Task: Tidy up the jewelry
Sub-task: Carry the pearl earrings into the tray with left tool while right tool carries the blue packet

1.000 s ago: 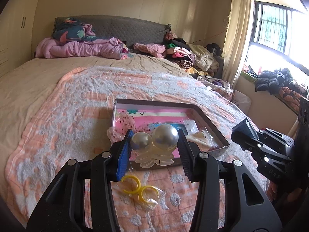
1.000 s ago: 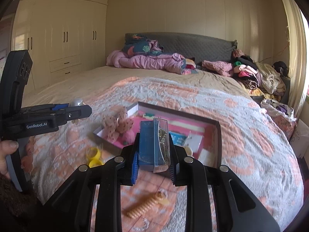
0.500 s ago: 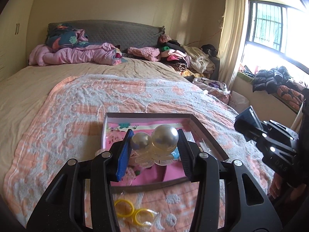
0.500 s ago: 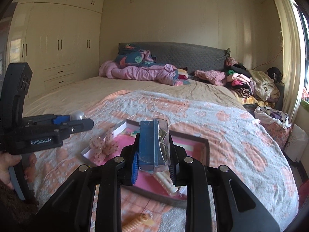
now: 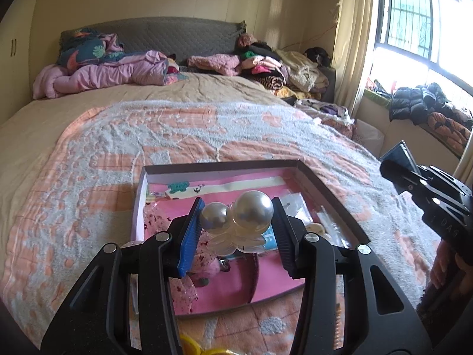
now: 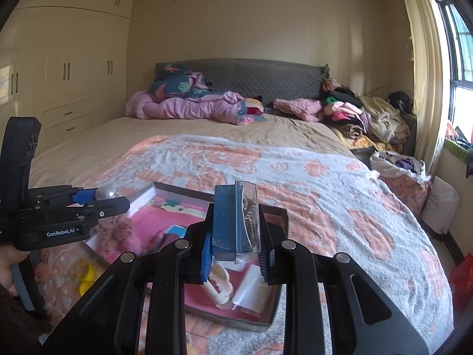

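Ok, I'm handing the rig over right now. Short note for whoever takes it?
Left gripper: shut on the pearl hair clip, held above the tray.
Right gripper: shut on the clear jewelry box, also over the tray.
Already in the tray: pink scrunchie, small packets.
Left to do: set both pieces down inside, then fetch the yellow rings from the blanket.

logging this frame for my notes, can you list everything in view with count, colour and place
pearl hair clip: 1, pearl white, held in left gripper
blue jewelry box: 1, blue with clear lid, held in right gripper
tray: 1, dark rim, pink lining, on blanket
yellow rings: 2, yellow, on blanket by tray
blanket: 1, orange and grey, on bed
left gripper: 1, black, jaws shut on clip
right gripper: 1, black, jaws shut on box
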`<state>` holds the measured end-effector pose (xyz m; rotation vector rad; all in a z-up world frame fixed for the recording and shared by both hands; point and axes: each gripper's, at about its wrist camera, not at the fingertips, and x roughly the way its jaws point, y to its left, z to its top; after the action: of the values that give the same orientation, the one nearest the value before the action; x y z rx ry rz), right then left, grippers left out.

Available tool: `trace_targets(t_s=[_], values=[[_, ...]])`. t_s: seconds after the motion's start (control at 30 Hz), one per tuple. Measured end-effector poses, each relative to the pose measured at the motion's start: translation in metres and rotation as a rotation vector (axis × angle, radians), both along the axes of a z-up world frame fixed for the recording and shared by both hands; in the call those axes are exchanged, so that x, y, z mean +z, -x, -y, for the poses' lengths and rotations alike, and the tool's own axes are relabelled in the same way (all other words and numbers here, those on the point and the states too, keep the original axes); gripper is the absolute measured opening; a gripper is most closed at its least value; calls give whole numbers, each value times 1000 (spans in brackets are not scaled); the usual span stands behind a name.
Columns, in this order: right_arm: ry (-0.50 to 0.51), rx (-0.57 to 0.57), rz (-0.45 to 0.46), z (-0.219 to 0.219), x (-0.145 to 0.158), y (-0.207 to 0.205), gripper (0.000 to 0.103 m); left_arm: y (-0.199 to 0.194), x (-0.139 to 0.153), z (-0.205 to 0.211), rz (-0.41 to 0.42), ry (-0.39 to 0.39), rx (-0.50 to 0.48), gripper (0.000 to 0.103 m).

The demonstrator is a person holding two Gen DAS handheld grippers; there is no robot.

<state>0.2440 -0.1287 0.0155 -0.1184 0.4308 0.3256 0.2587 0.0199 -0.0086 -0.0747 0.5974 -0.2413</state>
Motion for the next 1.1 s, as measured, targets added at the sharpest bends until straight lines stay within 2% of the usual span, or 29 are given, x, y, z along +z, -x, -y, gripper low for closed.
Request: trace_targets(t_s=[0.43,0.8,0.97,1.03,1.1], values=[[29,-28,-100,6,-41,-26,24,-21,-33,-8,-82,15,23,37],[68,-41,-207,-3,-78,-48,24,-18,-32,-7,-77,18,20,37],[49,-48,-200,-1,-80,-41,50,-9,-27,-7,-63,23,21,39],[35,-52,-188,2,-76,-35,51,-4,-24,-8,-56,29,22,39],[21,-57,-166,6,-70,-28,56,1,-19,-9,-46,37,25,41]])
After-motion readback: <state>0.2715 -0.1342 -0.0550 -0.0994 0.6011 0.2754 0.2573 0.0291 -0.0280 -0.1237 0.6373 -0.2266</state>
